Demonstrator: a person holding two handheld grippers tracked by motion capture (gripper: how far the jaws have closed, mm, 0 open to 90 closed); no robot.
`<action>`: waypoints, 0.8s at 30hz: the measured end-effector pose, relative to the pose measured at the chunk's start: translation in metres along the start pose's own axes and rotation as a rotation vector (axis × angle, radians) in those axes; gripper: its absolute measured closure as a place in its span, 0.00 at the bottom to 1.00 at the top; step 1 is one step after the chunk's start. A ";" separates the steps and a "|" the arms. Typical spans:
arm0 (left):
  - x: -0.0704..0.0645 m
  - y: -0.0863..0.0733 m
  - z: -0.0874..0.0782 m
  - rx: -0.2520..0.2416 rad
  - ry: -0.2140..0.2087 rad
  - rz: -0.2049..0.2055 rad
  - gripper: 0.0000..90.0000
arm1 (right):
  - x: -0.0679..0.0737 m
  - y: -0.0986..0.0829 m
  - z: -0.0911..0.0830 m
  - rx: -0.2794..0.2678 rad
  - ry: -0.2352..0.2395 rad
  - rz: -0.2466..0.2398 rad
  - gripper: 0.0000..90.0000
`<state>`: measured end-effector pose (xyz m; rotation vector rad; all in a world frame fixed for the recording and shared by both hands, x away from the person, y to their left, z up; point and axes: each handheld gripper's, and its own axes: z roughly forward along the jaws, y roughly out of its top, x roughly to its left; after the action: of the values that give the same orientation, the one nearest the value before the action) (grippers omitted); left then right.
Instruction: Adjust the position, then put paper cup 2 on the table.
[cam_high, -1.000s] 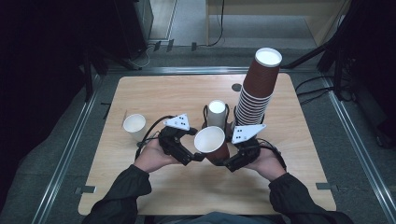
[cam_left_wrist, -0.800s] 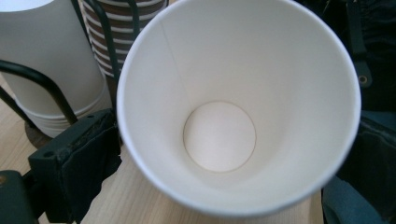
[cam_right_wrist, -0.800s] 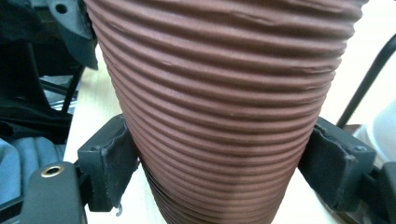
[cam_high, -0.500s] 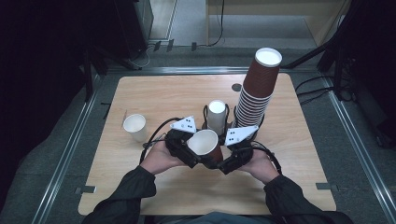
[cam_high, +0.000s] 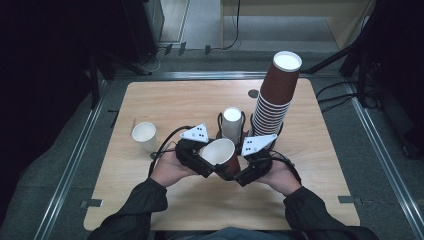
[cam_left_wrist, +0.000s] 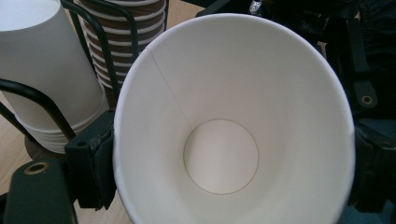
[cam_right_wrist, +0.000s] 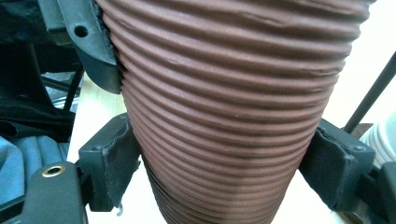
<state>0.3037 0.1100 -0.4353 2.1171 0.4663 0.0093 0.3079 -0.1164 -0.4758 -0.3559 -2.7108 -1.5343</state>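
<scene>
Both grippers clamped one brown ribbed paper cup (cam_high: 221, 156), held tilted above the table (cam_high: 165, 100): left gripper (cam_high: 202, 162) jaws pressed its rim from either side, right gripper (cam_high: 245, 172) jaws squeezed its ribbed wall lower down. Beyond the jaws stood a white cup stack (cam_high: 232, 125) in a wire holder, and a tall brown cup stack (cam_high: 276, 95) just beside it; a lone white cup (cam_high: 144, 135) sat well out past the left gripper.

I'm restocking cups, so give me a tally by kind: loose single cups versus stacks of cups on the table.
Loose single cups: 2, the held brown cup and the white cup
Cup stacks: 2, the brown stack and the white stack
Total: 4
</scene>
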 end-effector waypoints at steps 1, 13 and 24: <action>0.000 0.000 0.000 0.000 0.001 0.000 0.12 | 0.000 0.000 0.000 0.001 0.000 0.003 0.21; 0.006 -0.002 -0.008 0.011 0.033 -0.020 0.12 | -0.002 0.000 -0.009 0.066 -0.040 0.037 0.15; 0.013 -0.006 -0.011 0.045 0.047 -0.037 0.12 | -0.002 -0.002 -0.017 0.107 -0.067 0.048 0.15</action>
<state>0.3118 0.1260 -0.4358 2.1562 0.5380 0.0281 0.3078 -0.1321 -0.4685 -0.4746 -2.7984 -1.3835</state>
